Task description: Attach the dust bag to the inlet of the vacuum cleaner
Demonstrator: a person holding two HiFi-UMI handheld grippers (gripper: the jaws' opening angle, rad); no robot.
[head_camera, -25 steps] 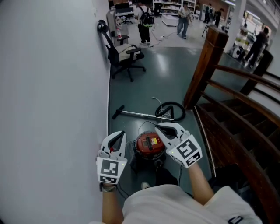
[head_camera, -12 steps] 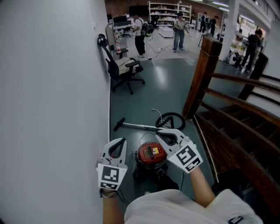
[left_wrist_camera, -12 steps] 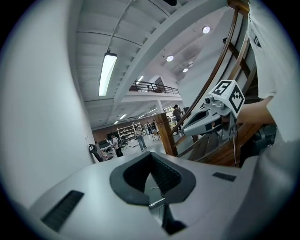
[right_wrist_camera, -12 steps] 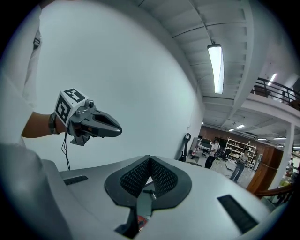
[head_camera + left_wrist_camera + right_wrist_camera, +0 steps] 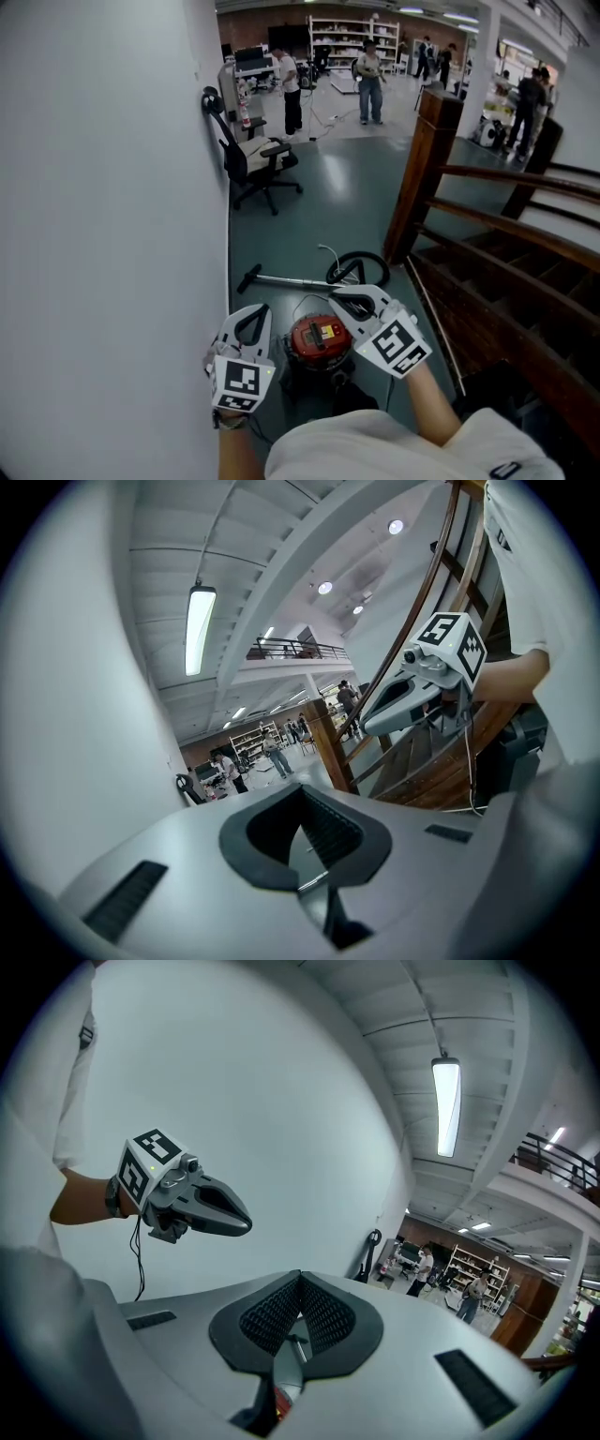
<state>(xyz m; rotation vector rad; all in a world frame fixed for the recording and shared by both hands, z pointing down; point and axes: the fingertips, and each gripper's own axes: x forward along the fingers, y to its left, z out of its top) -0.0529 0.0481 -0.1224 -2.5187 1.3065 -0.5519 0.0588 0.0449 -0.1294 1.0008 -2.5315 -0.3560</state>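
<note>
While both grippers hang in the air, the red vacuum cleaner (image 5: 319,339) sits on the dark green floor (image 5: 347,197), low down between them. The left gripper (image 5: 259,309) is just to the left of the vacuum cleaner. Its jaws are squeezed together and there is nothing in them. The right gripper (image 5: 339,293) is just to the right of the vacuum cleaner and leans a little toward it. Its jaws are pressed tight too, and they hold nothing. Just behind the vacuum cleaner a long metal tube (image 5: 291,279) lies flat on the floor. A black hose (image 5: 359,268) is curled in a ring next to that tube, behind the vacuum cleaner and a bit to its right. A big white wall (image 5: 112,187) stands to the left of the vacuum cleaner. Brown wooden stairs (image 5: 506,281) go up on its right. Well behind the vacuum cleaner an office chair (image 5: 255,161) stands by the wall, and people (image 5: 370,82) stand even farther back.
</note>
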